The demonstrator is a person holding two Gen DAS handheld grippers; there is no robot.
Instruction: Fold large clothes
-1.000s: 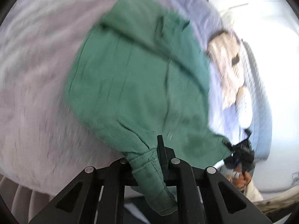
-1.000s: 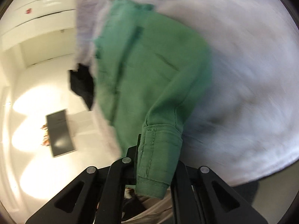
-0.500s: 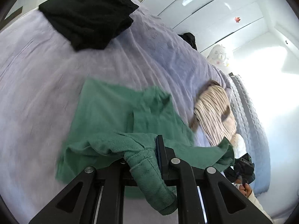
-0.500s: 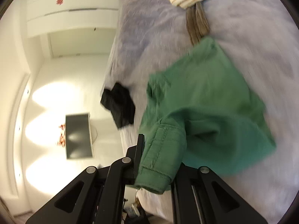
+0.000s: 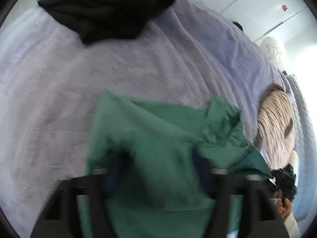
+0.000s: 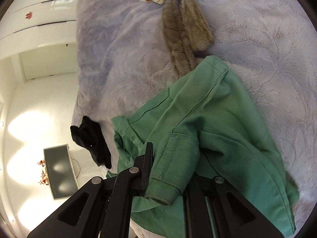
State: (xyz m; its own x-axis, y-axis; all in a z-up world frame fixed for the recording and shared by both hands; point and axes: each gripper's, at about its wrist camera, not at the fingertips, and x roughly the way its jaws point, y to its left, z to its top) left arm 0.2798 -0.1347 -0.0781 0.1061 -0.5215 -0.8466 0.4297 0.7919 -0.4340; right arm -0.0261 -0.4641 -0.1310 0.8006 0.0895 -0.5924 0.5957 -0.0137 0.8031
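Cloth fills both my views: green garment [image 6: 208, 119] on the bed [image 6: 267, 39], its cuff between my right hand-held gripper [image 6: 168, 170] fingers, seemingly parted; my left hand-held gripper [image 5: 158, 178] too blurred to tell.

Green garment [image 6: 210, 119] was matt woven cloth with stitched seams and a ribbed cuff; bed cover [image 6: 267, 45] a plush, embossed lilac fleece; right claw [image 6: 168, 170] matt black plastic with dull metal screws; floor [image 6: 29, 130] glossy.
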